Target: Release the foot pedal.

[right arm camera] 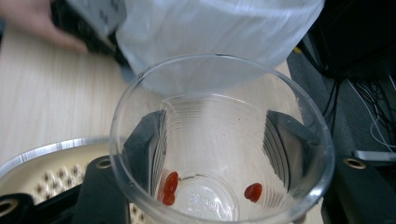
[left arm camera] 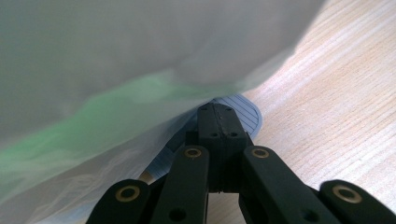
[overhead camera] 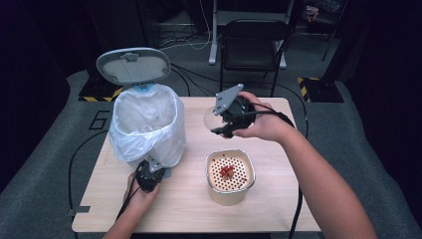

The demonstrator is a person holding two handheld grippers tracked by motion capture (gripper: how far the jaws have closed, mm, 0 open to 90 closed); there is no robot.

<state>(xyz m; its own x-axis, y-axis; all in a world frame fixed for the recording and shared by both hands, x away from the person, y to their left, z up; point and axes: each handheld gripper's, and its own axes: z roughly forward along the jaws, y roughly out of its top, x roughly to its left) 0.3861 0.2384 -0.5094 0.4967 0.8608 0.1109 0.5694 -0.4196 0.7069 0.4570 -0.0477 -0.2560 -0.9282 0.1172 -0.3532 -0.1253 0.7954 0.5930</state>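
Plainly a grip on thin plastic: right gripper (overhead camera: 220, 127) about half closed across the clear cup (right arm camera: 210, 135), one jaw on each side wall, both dark through the plastic. Holds it in the air above the table (overhead camera: 278, 209), between the bin (overhead camera: 147, 124) and the strainer pot (overhead camera: 230, 172), touching neither. Left gripper (left arm camera: 219, 126) fully closed with nothing between the jaws, tips pressed down on the bin's pedal (left arm camera: 245, 112); lid (overhead camera: 133, 64) up, liner bag draped over the rim.

Could go wrong in a few ways, judging from here:
- With too hard a squeeze, risks buckling the soft wall and popping the cup out; with too light a one, risks a slide downward through the jaws.
- With a slip of the left tips off the rounded pedal, risks the lid dropping onto the cup or the right hand on the way in.
- With an early tip, risks scattering the red bits (right arm camera: 170, 186) onto the table instead of into the bag. Looks as if they cling to the bottom, so may also need a shake to come loose.
- With a low approach, risks catching the loose liner and dragging it.

As for the cup's pose: long axis running from mouth to base, tilted rather than upright. Mouth facing up and back toward the right hand, base pointing away and down, toward the bin's side of the table. Hard to tell the exact lean from the high view, given the faint clear wall.
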